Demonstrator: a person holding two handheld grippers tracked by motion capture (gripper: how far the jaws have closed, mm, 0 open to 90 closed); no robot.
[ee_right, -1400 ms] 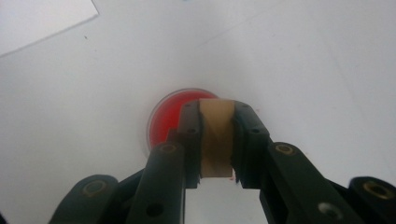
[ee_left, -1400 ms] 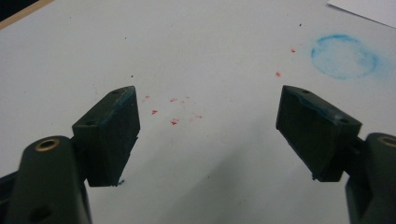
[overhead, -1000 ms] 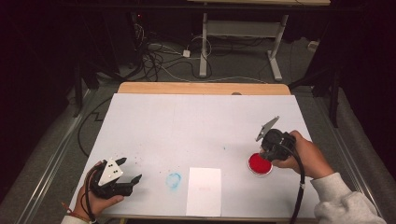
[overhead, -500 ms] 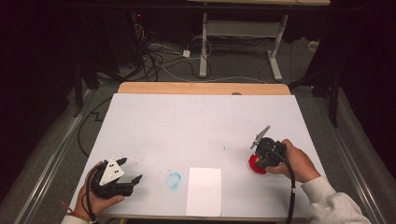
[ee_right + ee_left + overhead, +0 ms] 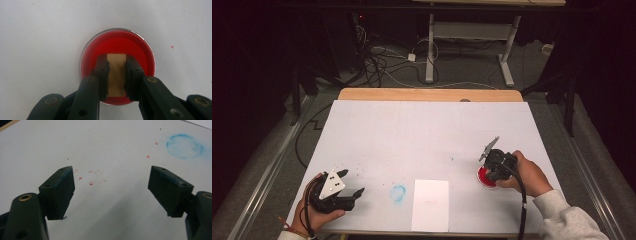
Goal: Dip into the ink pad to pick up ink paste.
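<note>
1. 2 grippers: right gripper (image 5: 116,75) clamps wooden stamp (image 5: 116,72) inside red ink dish (image 5: 147,53); left gripper (image 5: 111,192), well left of dish, gapes empty.
2. Risk: tilted lifting likely drags dish, smearing ink.

A dim room surrounds the white surface (image 5: 412,130). Behind it, cables (image 5: 382,60) sprawl over grey floor (image 5: 462,70). A white desk frame (image 5: 472,35) stands beyond.
</note>
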